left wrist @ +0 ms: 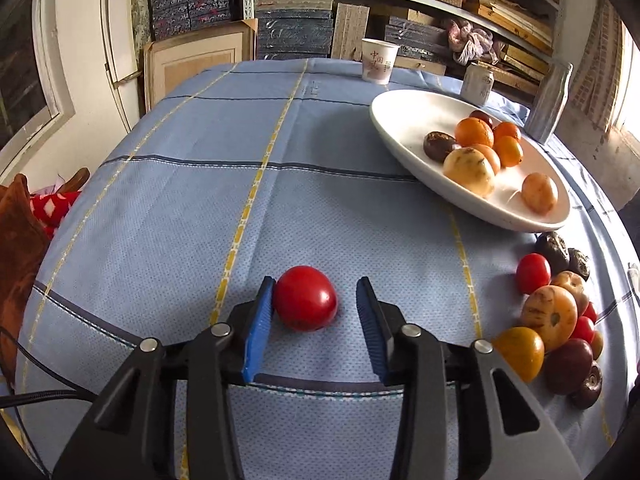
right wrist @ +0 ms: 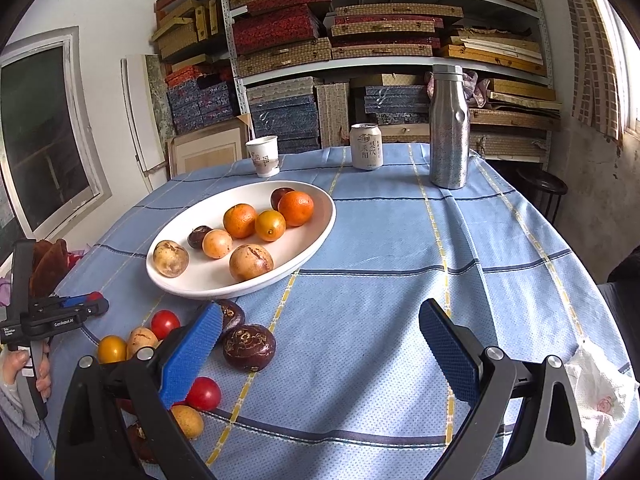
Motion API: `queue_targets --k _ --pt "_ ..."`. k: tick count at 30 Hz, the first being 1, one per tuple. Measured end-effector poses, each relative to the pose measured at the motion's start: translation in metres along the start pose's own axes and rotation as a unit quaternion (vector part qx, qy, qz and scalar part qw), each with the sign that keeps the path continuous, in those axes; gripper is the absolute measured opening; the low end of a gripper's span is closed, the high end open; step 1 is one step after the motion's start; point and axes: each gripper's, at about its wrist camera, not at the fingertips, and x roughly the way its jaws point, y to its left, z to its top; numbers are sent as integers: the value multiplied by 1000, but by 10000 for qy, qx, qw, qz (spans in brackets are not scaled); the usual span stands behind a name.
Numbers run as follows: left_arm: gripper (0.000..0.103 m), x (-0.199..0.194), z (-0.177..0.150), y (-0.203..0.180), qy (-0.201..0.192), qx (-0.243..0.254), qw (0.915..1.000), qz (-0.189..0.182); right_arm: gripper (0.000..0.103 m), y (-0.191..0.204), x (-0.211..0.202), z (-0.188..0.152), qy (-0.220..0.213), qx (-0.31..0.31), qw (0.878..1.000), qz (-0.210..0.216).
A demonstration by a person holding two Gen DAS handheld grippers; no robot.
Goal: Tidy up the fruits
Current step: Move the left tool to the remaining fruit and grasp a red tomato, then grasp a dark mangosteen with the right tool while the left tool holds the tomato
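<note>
We are holding the left gripper (left wrist: 317,292) low over the blue checked tablecloth (left wrist: 180,208), its jaws spread apart around a red tomato (left wrist: 306,298). The tomato is lying on the cloth at about six o'clock in the left wrist view, touching the left blue pad (left wrist: 258,328) while a clear gap is showing between it and the other pad; nothing is clamped yet.

At two o'clock in that view the white oval plate (left wrist: 400,120) is sitting on the cloth, carrying oranges (left wrist: 475,133), a dark passion fruit (left wrist: 439,146) and yellowish fruits (left wrist: 469,170). At four o'clock a loose pile of fruits (left wrist: 556,316) is lying on the cloth, well apart from the tomato: small tomatoes, yellow and dark purple pieces.

We are keeping the right gripper (right wrist: 320,320) wide open above bare cloth, gripping nothing. In the right wrist view a dark passion fruit (right wrist: 249,347) is resting just beside its left pad (right wrist: 192,354), and more of the pile is spreading toward eight o'clock. The plate (right wrist: 320,232) is lying at eleven o'clock. Toward twelve o'clock a paper cup (right wrist: 263,156), a drink can (right wrist: 366,146) and a steel bottle (right wrist: 449,126) are standing near the far edge. A crumpled tissue (right wrist: 600,404) is lying at four o'clock.
</note>
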Motion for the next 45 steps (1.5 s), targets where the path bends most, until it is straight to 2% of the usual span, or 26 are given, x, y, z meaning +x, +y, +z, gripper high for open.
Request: queue_targets --k 2,5,12,15,19,21,24,27,28,30,36,39,45 --pt "39 1 0 0 20 -5 10000 20 100 1 1 0 12 -11 10000 1" --pt "30 -1 1 5 -19 -130 9999 -21 100 1 2 -1 35 -16 10000 25" --pt "30 -1 2 1 -27 -49 10000 19 99 4 16 -4 372 -57 9988 318" --pt "30 0 2 1 -11 -64 10000 12 87 8 26 -6 585 -36 9969 529" --pt "30 0 2 1 -6 -52 10000 24 78 17 40 -7 879 -43 9935 727" --pt "30 1 2 1 3 -47 10000 40 72 26 48 -8 1032 -141 9918 743" --pt "30 2 2 1 25 -61 10000 53 69 39 60 -11 1320 -397 9878 718" --pt "30 5 2 2 65 -70 9999 69 65 54 76 -16 1667 -758 9820 466" --pt "30 5 2 2 82 -73 9999 80 61 60 76 -16 1637 -938 9814 350" --pt "30 7 2 3 115 -99 9999 78 44 67 78 -15 1611 -1126 9800 302" --pt "30 5 1 2 87 -135 9999 -51 44 67 66 -12 1358 -1153 9833 367" --pt "30 -3 1 -4 -86 -11 9999 -87 44 53 47 -4 987 -879 9904 407" --pt "30 -38 20 -23 -582 32 9967 -570 44 20 2 30 171 -114 9973 708"
